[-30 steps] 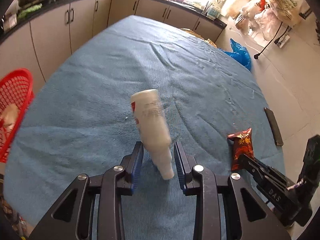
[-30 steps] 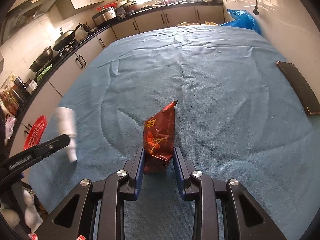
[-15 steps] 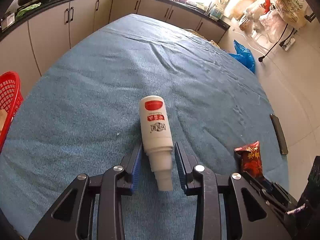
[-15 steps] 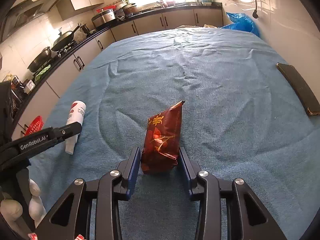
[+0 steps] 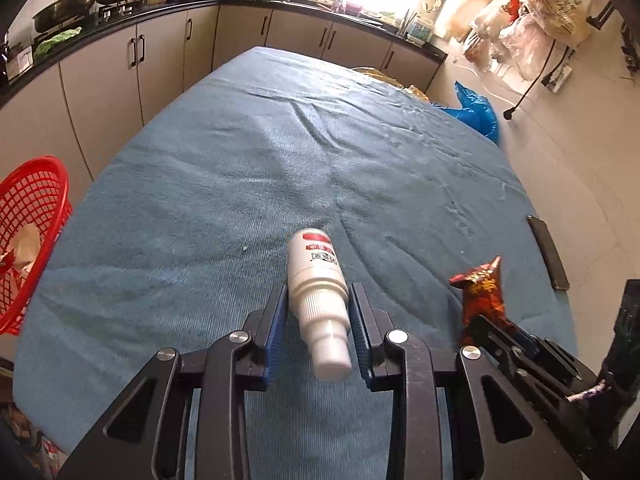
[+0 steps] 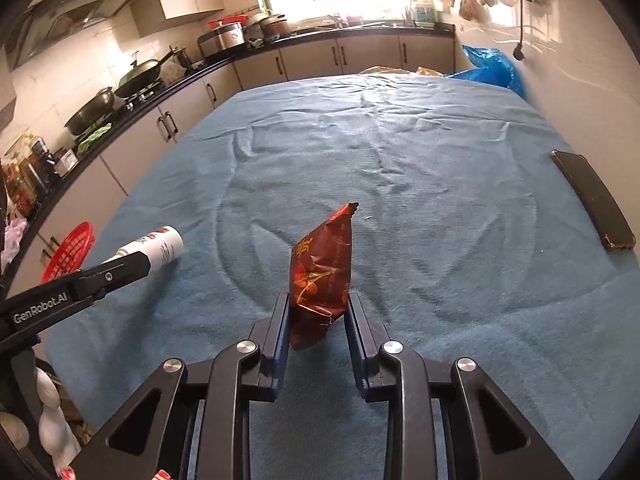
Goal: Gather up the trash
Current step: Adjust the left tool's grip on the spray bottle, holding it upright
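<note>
My left gripper is shut on a white plastic bottle with a red label, held above the blue tablecloth with its cap end toward the camera. The bottle also shows in the right wrist view. My right gripper is shut on a dark red snack wrapper, which stands up between the jaws. The wrapper also shows in the left wrist view. A red mesh basket holding crumpled trash stands off the table's left edge.
A dark phone lies near the table's right edge. Kitchen cabinets and a counter with pans run along the left and far sides. A blue plastic bag sits beyond the far right corner.
The left gripper has tilted the bottle from nearly upright to lying forward and has lifted and swung slightly. The right gripper has raised the wrapper a little.
</note>
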Available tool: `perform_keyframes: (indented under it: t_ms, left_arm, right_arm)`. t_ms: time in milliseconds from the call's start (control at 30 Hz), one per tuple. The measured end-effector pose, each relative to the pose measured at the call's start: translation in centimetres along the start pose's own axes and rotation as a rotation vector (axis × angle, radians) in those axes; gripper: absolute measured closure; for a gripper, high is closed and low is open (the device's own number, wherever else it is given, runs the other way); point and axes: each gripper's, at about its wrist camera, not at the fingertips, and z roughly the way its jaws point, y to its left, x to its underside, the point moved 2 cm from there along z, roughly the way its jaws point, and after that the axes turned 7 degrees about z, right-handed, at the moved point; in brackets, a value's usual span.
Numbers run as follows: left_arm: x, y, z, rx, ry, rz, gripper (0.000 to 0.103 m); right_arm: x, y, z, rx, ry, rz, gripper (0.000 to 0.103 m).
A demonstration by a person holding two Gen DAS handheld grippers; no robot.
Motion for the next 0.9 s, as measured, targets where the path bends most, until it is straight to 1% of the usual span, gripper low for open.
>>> perform_keyframes:
  t_ms: [333, 433, 600, 733, 900]
  left_arm:
    - [0.8, -1.0, -2.4, -0.024, -0.046, 0.041, 0.074]
    - [0.9, -1.0, -3.3, -0.021, -0.065, 0.045, 0.074]
    - [1.0, -0.5, -4.4, -0.040, -0.098, 0.037, 0.074]
    - [1.1, -0.4, -4.7, -0.063, -0.108, 0.040, 0.074]
    - [1.4, -0.7, -4.8, -0.079, -0.098, 0.074, 0.074]
  right_arm:
    - [0.7, 1.1, -1.5, -0.011, -0.014, -0.013, 0.075]
    - [1.0, 1.2, -1.8, -0.016, -0.016, -0.014, 0.075]
    - [1.3, 2.0, -2.5, -0.029, -0.026, -0.028, 0.075]
    - [1.6, 2.9, -2.6, -0.039, -0.026, -0.046, 0.075]
    - [2.0, 3.6, -2.6, -0.053, -0.012, -0.065, 0.075]
